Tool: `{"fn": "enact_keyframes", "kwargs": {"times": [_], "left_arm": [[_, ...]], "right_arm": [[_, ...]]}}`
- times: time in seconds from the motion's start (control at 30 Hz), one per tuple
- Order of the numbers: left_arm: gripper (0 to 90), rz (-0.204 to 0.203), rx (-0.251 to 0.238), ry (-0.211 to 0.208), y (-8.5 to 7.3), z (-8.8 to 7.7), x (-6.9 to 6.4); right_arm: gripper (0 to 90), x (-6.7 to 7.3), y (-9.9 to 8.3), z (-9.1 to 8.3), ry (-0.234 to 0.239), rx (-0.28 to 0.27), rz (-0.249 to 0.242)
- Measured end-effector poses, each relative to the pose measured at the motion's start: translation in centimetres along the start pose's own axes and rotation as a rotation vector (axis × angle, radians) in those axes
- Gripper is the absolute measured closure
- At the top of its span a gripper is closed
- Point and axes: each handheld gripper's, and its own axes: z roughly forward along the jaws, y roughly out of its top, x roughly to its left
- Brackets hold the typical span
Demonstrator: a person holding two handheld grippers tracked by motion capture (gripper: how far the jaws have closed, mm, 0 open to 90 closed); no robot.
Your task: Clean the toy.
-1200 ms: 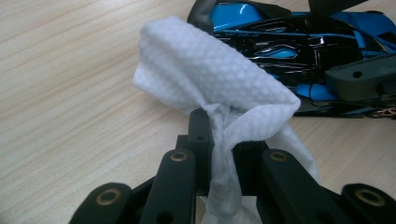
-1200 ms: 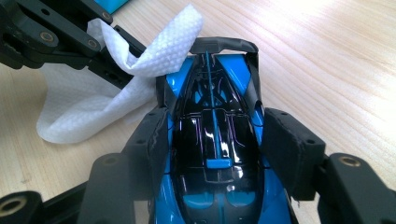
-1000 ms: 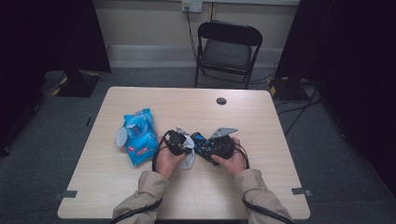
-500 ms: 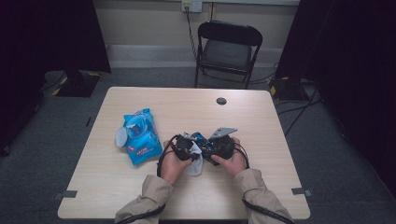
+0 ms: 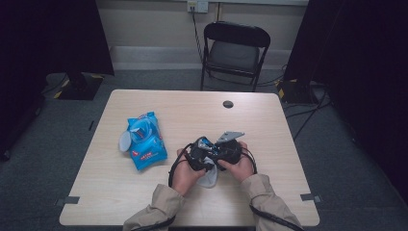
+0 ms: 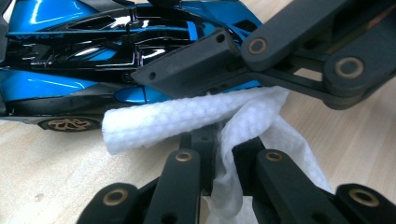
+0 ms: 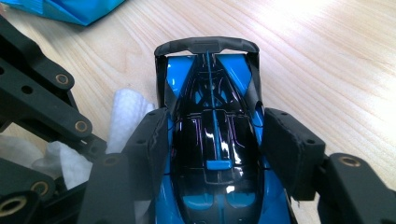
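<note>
Blue toy car (image 7: pixel 212 154) is clamped by the right claw (image 7: pixel 212 140), held just above the counter (image 5: pixel 269 120), right of the wipes pack (image 5: pixel 144 142). White wipe (image 6: pixel 187 119) is pinched in the left claw (image 6: pixel 224 154), pressed vs. car's side. Both hands (image 5: pixel 185 171) meet w/ wrists angled inward.

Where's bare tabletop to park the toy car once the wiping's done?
Bare wood lies across the far strip by the dark round grommet, along the right edge beyond the right gripper, and at the near-left corner below the blue wipes pack. Crowded: mid-table, where both grippers, the toy car and the white wipe bunch together.
</note>
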Motion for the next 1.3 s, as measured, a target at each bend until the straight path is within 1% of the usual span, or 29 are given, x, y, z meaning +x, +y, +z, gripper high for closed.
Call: {"fn": "enact_keyframes", "kwargs": {"times": [0.03,0.07,0.27,0.33,0.47,0.5,0.57,0.6,0.63,0.67,0.73,0.8,0.93,1.03,1.07,1.13,1.3], "left_arm": [[83.4,-0.006,-0.001,-0.016,0.0,0.0,-0.1],[83.4,-0.002,0.001,-0.021,-0.1,0.1,-0.3],[83.4,0.019,-0.001,-0.042,0.0,0.5,-1.5],[83.4,0.016,-0.006,-0.052,0.0,0.7,-1.8],[83.4,0.026,-0.010,-0.062,0.0,1.0,-2.5],[83.4,0.027,-0.007,-0.068,0.0,1.0,-2.6],[83.4,0.012,-0.012,-0.099,0.0,1.1,-2.8],[83.4,0.017,-0.009,-0.108,0.0,1.2,-2.9],[83.4,0.020,-0.010,-0.106,0.0,1.2,-3.0],[83.4,0.018,-0.012,-0.119,0.0,1.2,-3.2],[83.4,0.031,-0.012,-0.124,0.0,1.2,-3.5],[83.4,0.029,-0.018,-0.148,0.1,0.9,-3.7],[83.4,0.048,-0.023,-0.162,0.1,0.1,-4.0],[83.4,0.056,-0.018,-0.169,0.2,-0.7,-3.9],[83.5,0.057,-0.017,-0.162,0.2,-1.0,-3.8],[83.6,0.061,-0.019,-0.147,0.2,-1.7,-3.3],[83.6,0.044,-0.023,-0.116,-0.1,-3.5,-1.7]], "right_arm": [[41.9,0.0,0.0,0.0,0.000,-0.001,0.000],[41.9,0.0,0.0,0.0,0.000,-0.001,0.000],[42.0,0.0,0.1,0.1,-0.002,0.002,-0.002],[42.0,0.1,0.1,0.1,-0.004,0.001,-0.001],[41.9,0.1,0.0,0.1,-0.004,-0.001,0.001],[42.0,0.1,0.0,0.1,-0.002,0.001,0.003],[41.9,0.0,0.0,0.1,-0.002,0.000,0.000],[41.9,0.0,0.0,0.1,-0.002,0.000,-0.002],[41.9,0.0,0.0,0.1,-0.002,-0.002,-0.002],[41.9,0.0,0.0,0.1,-0.001,-0.002,-0.001],[41.9,0.0,0.0,0.1,0.001,-0.003,0.001],[41.9,-0.1,0.0,0.1,0.005,-0.004,0.001],[41.9,-0.1,0.0,0.1,0.009,-0.008,0.005],[41.9,-0.1,0.0,0.1,0.008,-0.010,0.005],[41.9,-0.1,-0.1,0.1,0.008,-0.010,0.004],[41.9,-0.1,-0.1,0.1,0.008,-0.011,0.008],[41.9,-0.1,-0.1,0.1,0.006,-0.010,0.009]]}}
